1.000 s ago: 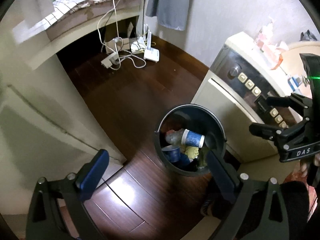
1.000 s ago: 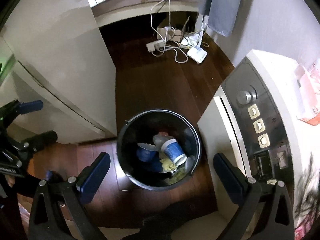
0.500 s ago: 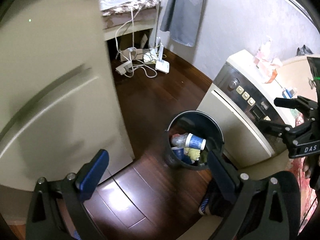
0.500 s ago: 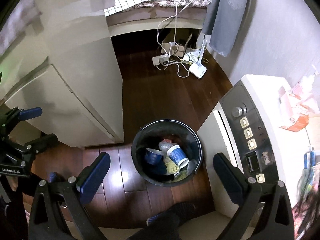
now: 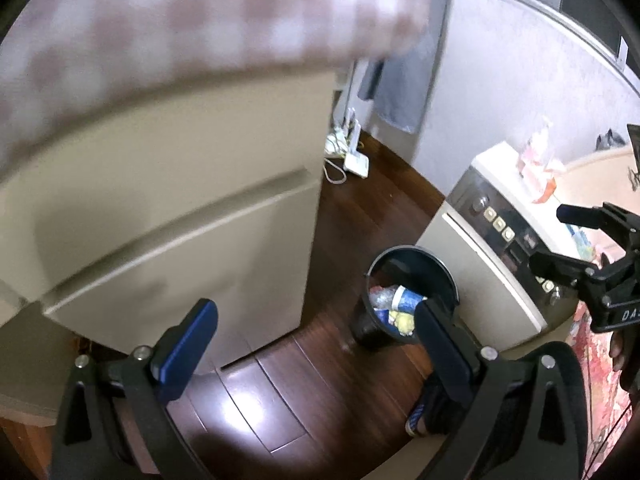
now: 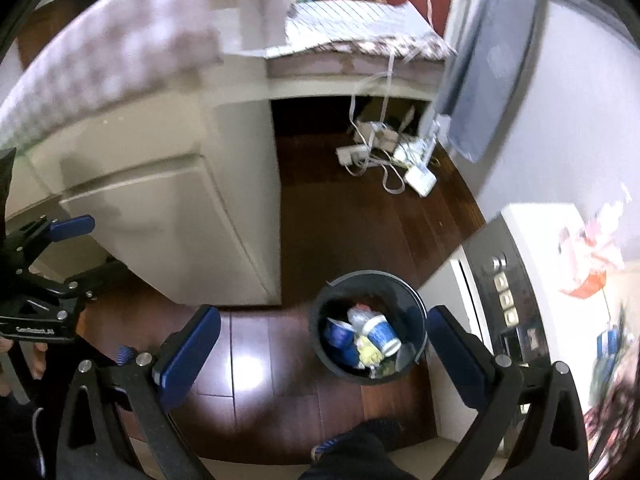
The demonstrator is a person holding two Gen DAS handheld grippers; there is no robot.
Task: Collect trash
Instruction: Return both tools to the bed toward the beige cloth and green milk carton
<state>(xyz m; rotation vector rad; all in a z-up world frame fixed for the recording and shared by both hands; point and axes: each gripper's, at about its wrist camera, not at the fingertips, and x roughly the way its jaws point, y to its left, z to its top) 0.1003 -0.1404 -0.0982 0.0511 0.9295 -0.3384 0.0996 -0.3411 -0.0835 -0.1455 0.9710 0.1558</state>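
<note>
- The black trash bin (image 6: 370, 324) is standing on the dark wooden floor (image 6: 248, 364), holding blue-and-white paper cups (image 6: 382, 334), a crumpled clear bottle (image 6: 358, 316) and some yellow scraps.
- The left gripper (image 5: 316, 344) is hovering above the floor to the left of the bin, its blue-padded fingers (image 5: 188, 344) spread wide and gripping nothing; its right finger is overlapping the bin's rim in the left wrist view.
- The right gripper (image 6: 322, 352) is hanging over the bin, its jaws released and empty, with the bin showing between the two pads.
- A white appliance (image 6: 516, 292) with a dark button panel is sitting just right of the bin.
- A beige fridge (image 6: 168, 200) is standing left of and behind the bin.
- White cables and power strips (image 6: 384, 156) are lying on the floor well beyond the bin.
- A person's dark sock (image 6: 360, 440) is showing on the floor just in front of the bin.
</note>
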